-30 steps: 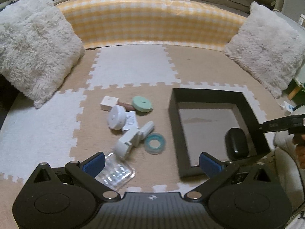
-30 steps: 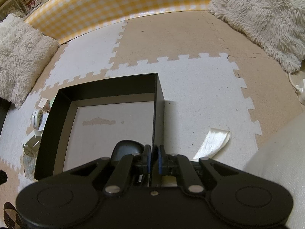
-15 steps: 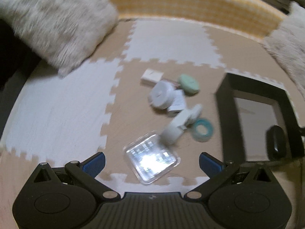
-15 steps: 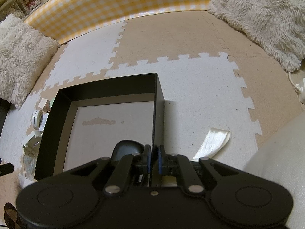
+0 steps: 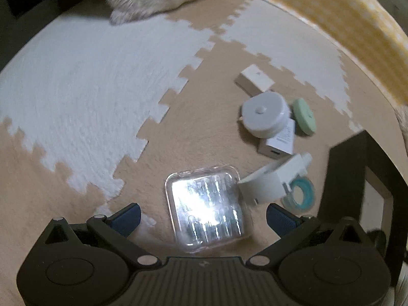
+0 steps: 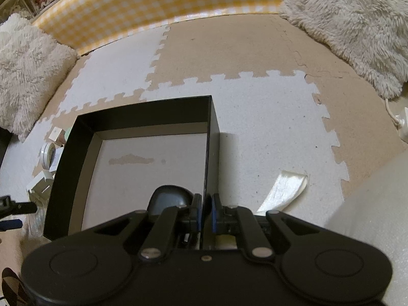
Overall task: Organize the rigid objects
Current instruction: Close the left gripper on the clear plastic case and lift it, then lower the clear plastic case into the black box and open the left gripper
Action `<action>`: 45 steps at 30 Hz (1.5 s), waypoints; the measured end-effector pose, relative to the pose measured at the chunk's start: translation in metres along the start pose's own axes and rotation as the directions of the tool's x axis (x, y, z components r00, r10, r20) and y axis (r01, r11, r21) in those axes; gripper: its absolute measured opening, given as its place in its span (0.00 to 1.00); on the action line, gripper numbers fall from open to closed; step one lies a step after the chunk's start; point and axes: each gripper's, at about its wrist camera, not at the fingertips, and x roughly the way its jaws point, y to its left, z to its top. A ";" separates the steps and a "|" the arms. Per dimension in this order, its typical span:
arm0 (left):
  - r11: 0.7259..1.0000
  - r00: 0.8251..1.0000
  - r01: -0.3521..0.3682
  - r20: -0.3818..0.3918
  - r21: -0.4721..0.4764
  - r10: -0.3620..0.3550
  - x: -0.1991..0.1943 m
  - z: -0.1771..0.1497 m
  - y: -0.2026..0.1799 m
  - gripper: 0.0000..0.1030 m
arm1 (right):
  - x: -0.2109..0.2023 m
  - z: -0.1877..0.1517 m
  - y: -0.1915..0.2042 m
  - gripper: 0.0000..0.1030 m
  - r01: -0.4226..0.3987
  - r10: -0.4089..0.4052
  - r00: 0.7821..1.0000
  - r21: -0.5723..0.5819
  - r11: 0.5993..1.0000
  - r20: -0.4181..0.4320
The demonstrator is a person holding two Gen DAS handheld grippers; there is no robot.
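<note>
My left gripper (image 5: 204, 216) is open and hangs low over a clear plastic case (image 5: 206, 206) on the foam mat; the case lies between its blue fingertips, untouched. Just right of the case are a white plug adapter (image 5: 272, 181) and a teal tape ring (image 5: 302, 193). Farther off lie a white charger (image 5: 279, 144), a round white case (image 5: 265, 114), a green disc (image 5: 303, 116) and a small white box (image 5: 255, 80). My right gripper (image 6: 207, 215) is shut on the right wall of the black box (image 6: 142, 112). A dark oval case (image 6: 169, 197) sits inside the box.
Fluffy pillows (image 6: 352, 25) (image 6: 23, 71) and a yellow checked bumper (image 6: 153, 5) border the puzzle mat. A pale strip (image 6: 283, 191) lies on the mat right of the box. A cord and plug (image 6: 397, 119) are at the far right edge.
My left gripper has swung left and down and rolled, from facing the box to hanging over the clear case, which now lies between its fingers. The right gripper has not moved.
</note>
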 end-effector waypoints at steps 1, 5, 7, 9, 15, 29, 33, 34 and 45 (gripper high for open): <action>1.000 1.000 -0.003 -0.007 -0.021 0.003 0.005 0.001 0.000 1.00 | 0.000 0.000 0.000 0.08 0.001 -0.001 1.000 -0.001 1.000 -0.001; 0.998 0.998 -0.054 0.037 0.011 0.053 0.015 0.002 -0.008 1.00 | 0.000 0.000 0.001 0.08 -0.001 0.001 1.000 0.002 1.000 -0.001; 0.996 0.996 -0.076 0.045 0.056 0.074 0.017 0.002 -0.011 1.00 | 0.000 0.000 0.001 0.08 0.000 0.000 1.000 0.000 1.000 0.000; 0.990 0.993 -0.112 0.037 0.088 0.110 0.019 0.001 -0.010 1.00 | 0.000 0.000 0.001 0.08 -0.001 0.001 1.000 0.002 1.000 -0.001; 0.979 0.988 -0.153 -0.001 0.134 0.155 0.017 -0.006 -0.001 1.00 | -0.001 0.000 0.001 0.08 0.000 0.000 1.000 0.001 1.000 -0.001; 0.956 0.994 -0.109 0.034 0.273 0.103 0.003 -0.010 -0.021 0.71 | -0.007 0.009 0.002 0.07 -0.002 0.002 0.999 0.002 1.000 0.038; 0.973 0.995 -0.099 0.054 0.209 0.090 -0.010 -0.008 -0.014 0.71 | -0.006 0.007 0.001 0.06 -0.002 0.002 1.000 0.003 1.000 0.025; 0.977 0.995 -0.090 0.064 0.195 0.078 -0.015 -0.008 -0.013 0.71 | -0.006 0.007 0.001 0.06 -0.003 0.003 1.000 0.004 1.000 0.024; 0.933 0.960 0.136 0.189 0.334 -0.208 -0.082 -0.025 -0.052 0.71 | -0.010 0.014 0.000 0.05 -0.008 0.007 0.999 0.004 1.000 0.049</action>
